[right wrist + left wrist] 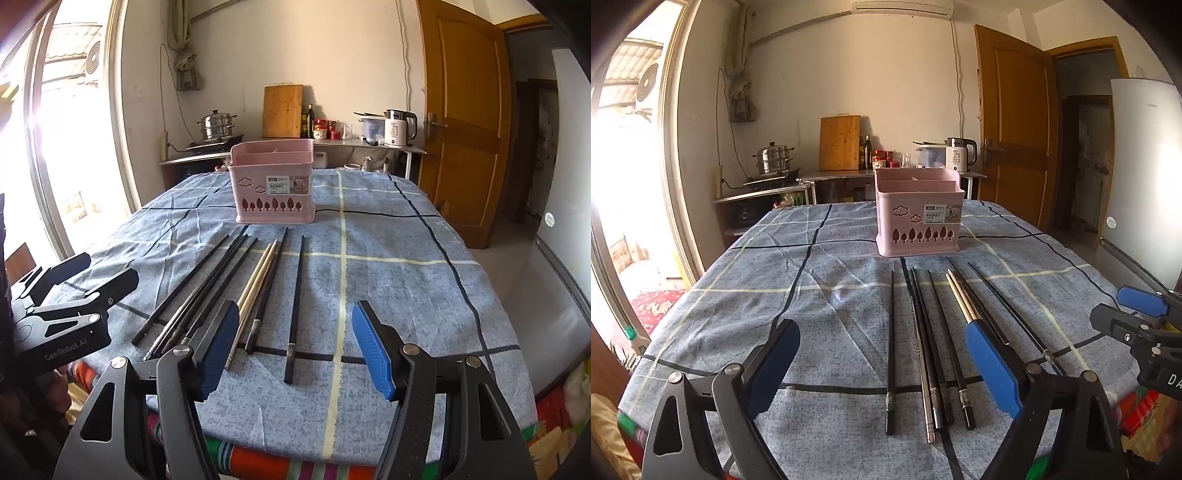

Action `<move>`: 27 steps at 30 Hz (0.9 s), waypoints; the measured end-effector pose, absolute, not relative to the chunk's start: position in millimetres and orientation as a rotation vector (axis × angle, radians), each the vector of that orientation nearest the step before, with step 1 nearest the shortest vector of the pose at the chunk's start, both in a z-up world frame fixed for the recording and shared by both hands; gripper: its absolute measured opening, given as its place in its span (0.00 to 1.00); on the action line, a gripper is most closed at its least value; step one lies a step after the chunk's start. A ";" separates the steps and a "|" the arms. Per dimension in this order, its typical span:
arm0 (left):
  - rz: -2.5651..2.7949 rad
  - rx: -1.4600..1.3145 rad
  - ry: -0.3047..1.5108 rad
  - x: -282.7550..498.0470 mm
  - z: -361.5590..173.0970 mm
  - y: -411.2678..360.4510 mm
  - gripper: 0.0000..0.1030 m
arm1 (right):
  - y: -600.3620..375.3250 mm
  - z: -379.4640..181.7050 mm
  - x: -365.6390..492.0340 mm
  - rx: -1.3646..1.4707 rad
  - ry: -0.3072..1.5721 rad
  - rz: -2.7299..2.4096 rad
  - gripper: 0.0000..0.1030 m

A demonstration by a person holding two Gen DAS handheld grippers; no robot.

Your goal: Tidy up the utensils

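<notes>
Several chopsticks (934,354) lie side by side on the blue checked tablecloth (827,266), black ones and a silver pair (960,299). A pink divided utensil basket (918,214) stands behind them. My left gripper (882,365) is open and empty, above the near ends of the chopsticks. My right gripper (291,343) is open and empty; a single black chopstick (295,306) lies between its fingers, the silver pair (255,291) beside its left pad. The basket (273,188) and other chopsticks (199,288) show there too. Each gripper appears at the other view's edge.
The table's near edge is just below both grippers. A fridge (1145,173) stands to the right, a glass door to the left. A counter (842,175) behind the table holds a steamer pot, cutting board, bottles and a kettle.
</notes>
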State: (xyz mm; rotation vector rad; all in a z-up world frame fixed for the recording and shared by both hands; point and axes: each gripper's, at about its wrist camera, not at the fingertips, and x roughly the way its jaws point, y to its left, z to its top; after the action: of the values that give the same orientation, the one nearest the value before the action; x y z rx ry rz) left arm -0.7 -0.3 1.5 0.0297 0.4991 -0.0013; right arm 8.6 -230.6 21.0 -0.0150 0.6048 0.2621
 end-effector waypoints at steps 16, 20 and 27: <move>-0.006 0.013 0.478 -11.5 9.0 -1.4 0.89 | -230.7 24.8 4.4 -0.024 0.594 0.253 0.62; -0.005 0.014 0.472 -13.5 12.0 -1.9 0.89 | -229.6 26.1 3.6 -0.025 0.588 0.254 0.62; -0.007 0.014 0.469 -15.1 12.7 -2.6 0.89 | -230.5 26.6 3.6 -0.023 0.587 0.252 0.62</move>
State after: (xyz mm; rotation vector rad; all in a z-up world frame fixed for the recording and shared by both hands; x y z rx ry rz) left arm -15.1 -2.6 12.7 0.0137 0.4692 -0.0072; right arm 3.6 -230.5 26.6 -0.0229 0.5867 0.2521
